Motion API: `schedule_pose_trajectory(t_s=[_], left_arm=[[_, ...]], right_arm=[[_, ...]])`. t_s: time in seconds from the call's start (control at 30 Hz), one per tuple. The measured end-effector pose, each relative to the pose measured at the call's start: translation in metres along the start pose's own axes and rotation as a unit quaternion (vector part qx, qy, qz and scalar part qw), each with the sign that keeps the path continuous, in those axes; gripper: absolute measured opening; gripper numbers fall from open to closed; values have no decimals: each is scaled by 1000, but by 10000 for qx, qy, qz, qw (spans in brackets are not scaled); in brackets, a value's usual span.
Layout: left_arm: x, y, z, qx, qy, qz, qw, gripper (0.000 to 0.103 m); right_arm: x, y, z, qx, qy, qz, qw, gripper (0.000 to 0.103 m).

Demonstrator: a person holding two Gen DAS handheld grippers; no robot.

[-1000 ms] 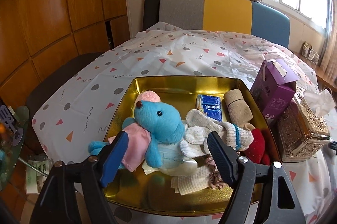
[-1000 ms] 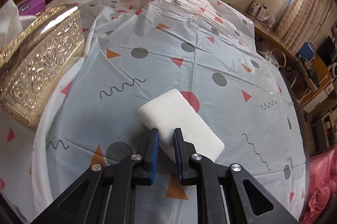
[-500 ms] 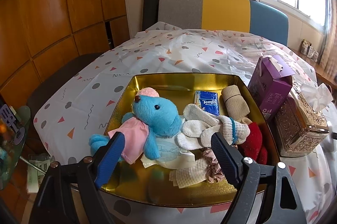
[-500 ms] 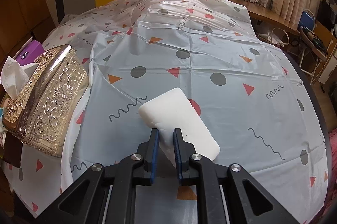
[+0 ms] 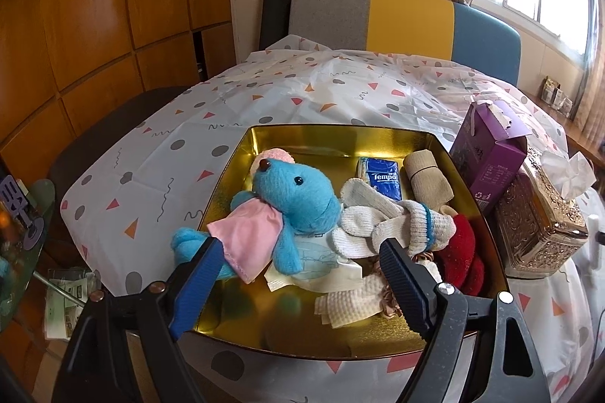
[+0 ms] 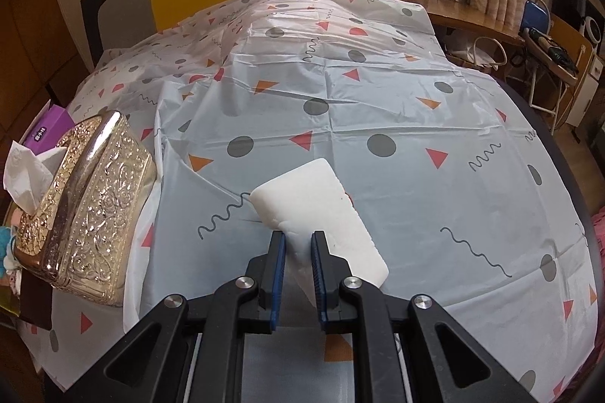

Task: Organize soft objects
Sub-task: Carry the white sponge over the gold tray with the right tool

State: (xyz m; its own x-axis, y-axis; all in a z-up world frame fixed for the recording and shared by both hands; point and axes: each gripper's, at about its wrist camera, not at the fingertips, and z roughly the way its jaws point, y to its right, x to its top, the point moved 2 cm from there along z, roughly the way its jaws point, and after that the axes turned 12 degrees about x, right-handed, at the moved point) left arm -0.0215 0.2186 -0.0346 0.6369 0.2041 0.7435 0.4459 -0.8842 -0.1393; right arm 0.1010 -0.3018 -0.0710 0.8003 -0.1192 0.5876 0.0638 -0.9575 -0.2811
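Observation:
A gold tray [image 5: 385, 338] on the patterned table holds a blue plush toy [image 5: 293, 198] in a pink shirt, white socks [image 5: 382, 223], a red cloth [image 5: 459, 251], a blue tissue pack [image 5: 382, 176], a beige roll [image 5: 425, 176] and a waffle cloth [image 5: 349, 304]. My left gripper [image 5: 298, 253] hovers open over the tray's near side, nothing between its fingers. My right gripper [image 6: 298, 244] is shut on a white sponge [image 6: 317, 210], squeezing its near edge and holding it above the tablecloth.
An ornate gold tissue box [image 5: 540, 221], also [image 6: 87, 213], stands right of the tray beside a purple carton [image 5: 487, 153]. A tricolour chair back [image 5: 404, 21] is behind the table. A side desk [image 6: 476, 24] with clutter lies at the far right.
The right gripper has rolled and lifted slightly with the sponge, so the view swung leftward. The left gripper's fingers spread a little wider and it drew back slightly from the tray.

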Motion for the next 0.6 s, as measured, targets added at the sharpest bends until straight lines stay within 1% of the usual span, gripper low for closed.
schedule_pose_trajectory(t_s=[0.13, 0.27, 0.43, 0.6], left_arm=[[0, -4, 1, -11, 11, -61, 10000, 85], [0, -8, 3, -1, 8, -127, 9999, 85], [-2, -18, 7, 29, -35, -233, 9997, 85], [-4, -26, 8, 57, -35, -338, 9994, 85]], right_arm=[[15, -6, -12, 154, 242, 191, 9994, 12], [42, -26, -27, 330, 543, 123, 9979, 12], [76, -72, -44, 589, 831, -326, 9943, 12], [97, -133, -60, 1025, 1050, -850, 9855, 12]])
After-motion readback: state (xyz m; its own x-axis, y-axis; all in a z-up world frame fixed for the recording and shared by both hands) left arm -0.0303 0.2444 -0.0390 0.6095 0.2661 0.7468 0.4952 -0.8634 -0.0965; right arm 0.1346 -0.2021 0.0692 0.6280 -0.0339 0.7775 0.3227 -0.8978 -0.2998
